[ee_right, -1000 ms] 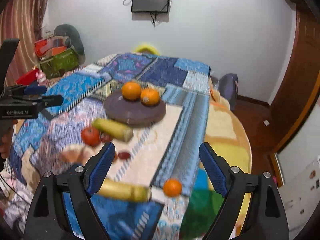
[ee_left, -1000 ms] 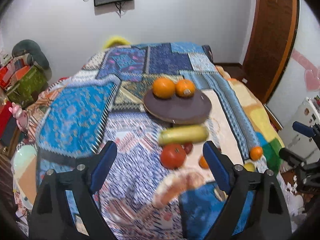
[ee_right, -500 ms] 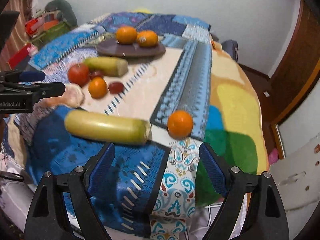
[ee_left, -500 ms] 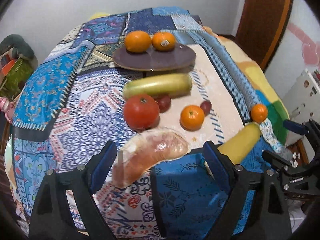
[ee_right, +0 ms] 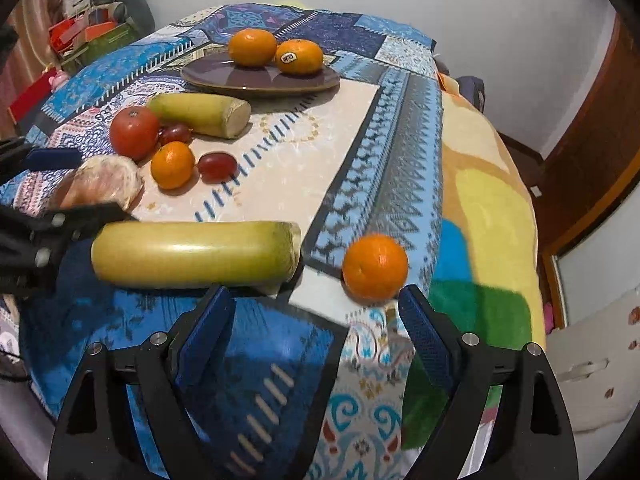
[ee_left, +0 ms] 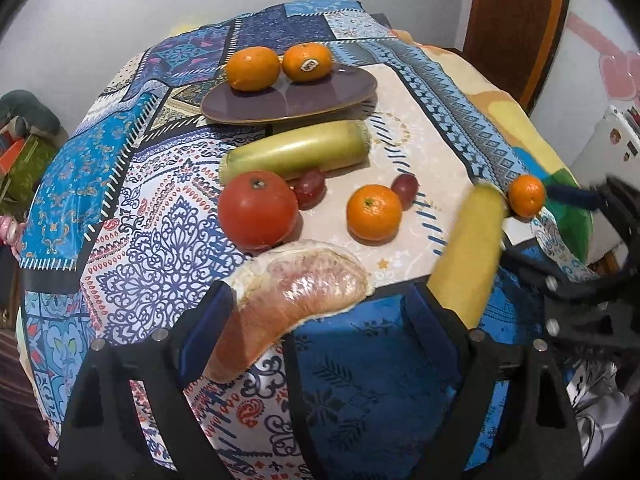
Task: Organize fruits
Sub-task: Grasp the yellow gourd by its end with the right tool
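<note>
Left gripper [ee_left: 316, 320] jaws wide apart, around the pomelo slice [ee_left: 296, 292] at 12 o'clock, not squeezing. Right gripper [ee_right: 312, 320] jaws wide apart, holding nothing; small orange [ee_right: 375, 266] just past, at 1 o'clock. Far: two oranges on purple plate [ee_left: 320, 98].

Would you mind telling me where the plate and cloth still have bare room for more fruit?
The plate's near half, in front of its two oranges, is bare. The cream cloth panel right of the red grape is free too. It is crowded around the tomato, where several fruits bunch together.
</note>
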A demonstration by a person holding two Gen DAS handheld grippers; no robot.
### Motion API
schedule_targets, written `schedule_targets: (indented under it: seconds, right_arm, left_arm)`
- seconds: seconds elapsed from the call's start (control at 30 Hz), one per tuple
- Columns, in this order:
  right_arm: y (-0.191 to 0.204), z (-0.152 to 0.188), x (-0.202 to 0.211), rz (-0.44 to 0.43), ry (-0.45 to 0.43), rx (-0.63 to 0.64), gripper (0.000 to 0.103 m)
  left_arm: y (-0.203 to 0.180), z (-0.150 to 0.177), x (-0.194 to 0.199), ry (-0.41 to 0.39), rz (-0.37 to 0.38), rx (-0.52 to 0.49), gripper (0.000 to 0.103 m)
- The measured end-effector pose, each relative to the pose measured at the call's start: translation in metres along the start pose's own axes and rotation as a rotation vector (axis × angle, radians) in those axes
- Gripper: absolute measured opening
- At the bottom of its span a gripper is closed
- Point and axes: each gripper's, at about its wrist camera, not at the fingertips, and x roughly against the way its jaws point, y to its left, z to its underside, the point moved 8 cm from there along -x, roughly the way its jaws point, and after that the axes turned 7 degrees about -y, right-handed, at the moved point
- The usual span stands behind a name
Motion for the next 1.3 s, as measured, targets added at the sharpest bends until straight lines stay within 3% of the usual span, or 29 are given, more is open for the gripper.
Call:
schedule_targets:
  seconds: [0.27, 0.57, 0.83, 0.9, 0.97, 1.3]
  right_arm:
    - [-0.002, -0.027, -0.013, 0.018, -0.021, 0.000, 0.084]
    - [0.007, -0.048, 0.012, -0.092, -0.083, -0.086, 0.084]
    - [0.028, -0.028, -0.017, -0.145, 0.020, -0.116, 0.081]
    - [0.028, -0.024, -0.020, -0.163, 0.039, -0.135, 0.076]
    - [0.029, -0.020, -0.025, -0.190, 0.062, -0.148, 0.062]
    - [0.014, -0.024, -0.028, -0.227, 0.026, -0.209, 0.035]
  left_arm:
    - [-0.013, 0.000, -0.002, 0.009, 0.024, -0.003, 0.088]
    - [0.029, -0.013, 0.027, -0.071, -0.010, 0.074, 0.088]
    - [0.062, -0.015, 0.030, -0.078, -0.033, 0.114, 0.088]
    - [0.066, -0.019, 0.027, -0.076, -0.032, 0.111, 0.088]
    - [0.066, -0.025, 0.022, -0.069, -0.018, 0.112, 0.088]
    - [0.036, -0.078, -0.024, -0.051, 0.010, 0.017, 0.093]
